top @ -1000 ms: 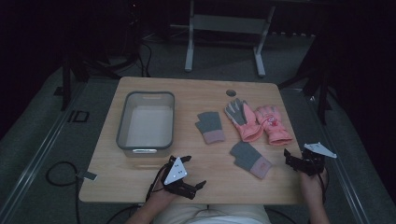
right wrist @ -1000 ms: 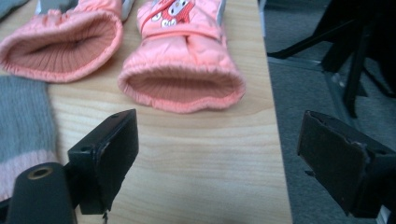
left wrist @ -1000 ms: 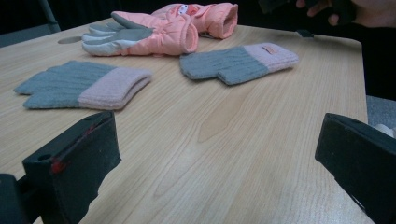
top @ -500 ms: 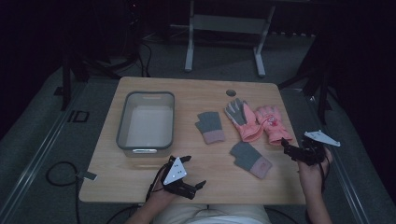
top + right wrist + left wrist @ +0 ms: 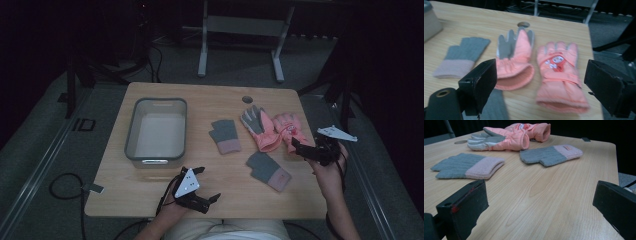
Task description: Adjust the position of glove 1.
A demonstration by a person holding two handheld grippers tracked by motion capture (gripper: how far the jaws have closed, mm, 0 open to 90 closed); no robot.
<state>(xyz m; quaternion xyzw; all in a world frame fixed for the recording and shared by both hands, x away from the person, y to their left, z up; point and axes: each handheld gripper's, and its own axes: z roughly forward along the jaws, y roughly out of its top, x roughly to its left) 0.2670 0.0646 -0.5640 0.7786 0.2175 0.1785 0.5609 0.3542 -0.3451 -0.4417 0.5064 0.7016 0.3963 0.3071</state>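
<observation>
Two pink ski gloves lie side by side at the table's right: one palm-up with a grey palm, the other back-up. One grey knit glove with a pink cuff lies mid-table, its mate nearer the front. My right gripper hovers open just off the cuff of the back-up pink glove, nothing between its jaws. My left gripper rests open and empty on the wood near the front edge.
A grey plastic bin stands empty on the table's left half; its corner shows in the right gripper view. A round cable hole sits near the far edge. Metal stand legs and cables are on the floor beyond.
My right gripper has risen from the table's right front corner and moved forward and inward to the pink gloves' cuffs. The left gripper and all gloves have stayed put.
</observation>
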